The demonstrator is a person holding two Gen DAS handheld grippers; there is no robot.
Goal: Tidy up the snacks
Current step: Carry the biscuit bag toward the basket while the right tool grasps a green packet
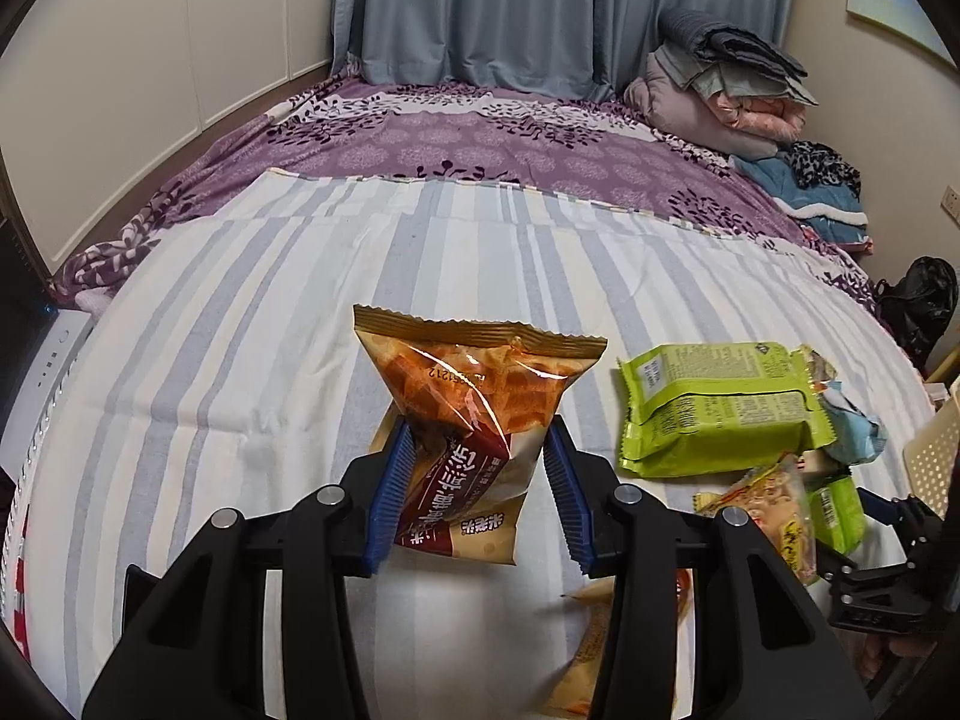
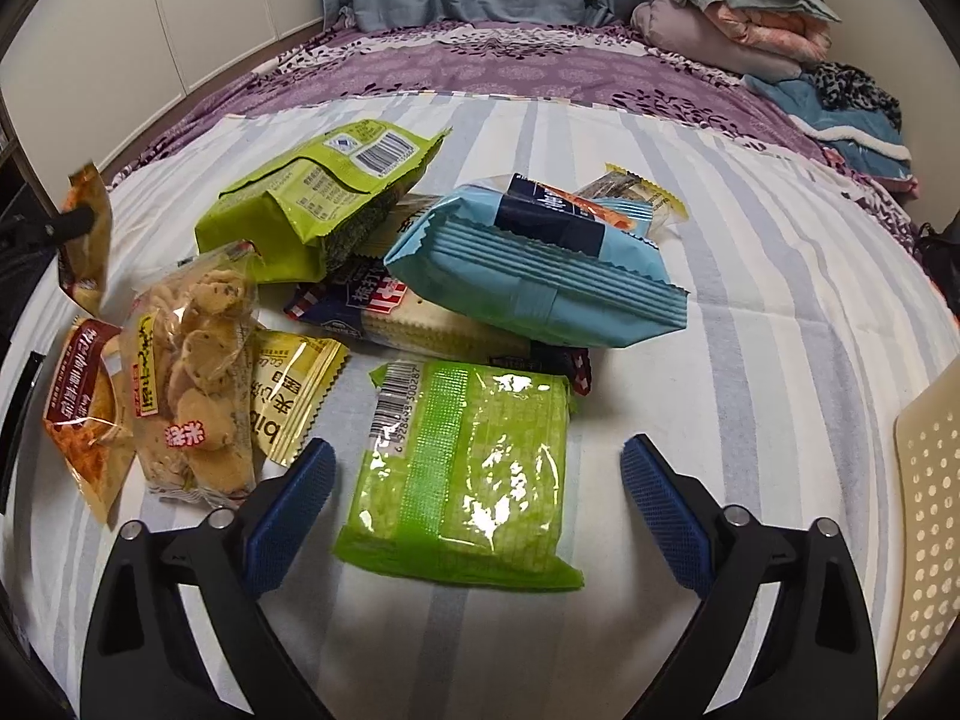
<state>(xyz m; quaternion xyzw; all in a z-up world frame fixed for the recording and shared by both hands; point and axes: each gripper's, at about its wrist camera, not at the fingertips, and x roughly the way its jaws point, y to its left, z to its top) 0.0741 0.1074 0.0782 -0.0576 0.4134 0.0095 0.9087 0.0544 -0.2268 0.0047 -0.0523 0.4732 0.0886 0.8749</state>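
My left gripper (image 1: 480,456) is shut on an orange-and-red snack bag (image 1: 474,396) and holds it above the striped sheet (image 1: 240,330); the same bag shows at the far left of the right wrist view (image 2: 90,228). My right gripper (image 2: 474,468) is open, its blue pads either side of a flat green cracker pack (image 2: 468,468) lying on the sheet. Behind it lies a pile: a light-blue pack (image 2: 540,282), a green bag (image 2: 318,198), a clear biscuit bag (image 2: 198,372), a yellow packet (image 2: 294,396) and a red-brown bag (image 2: 84,408).
A cream perforated basket (image 2: 930,516) stands at the right edge, also in the left wrist view (image 1: 936,456). Folded blankets (image 1: 720,90) sit at the far right of the purple bedspread (image 1: 420,138). Curtains hang behind. A white appliance (image 1: 42,372) stands left of the bed.
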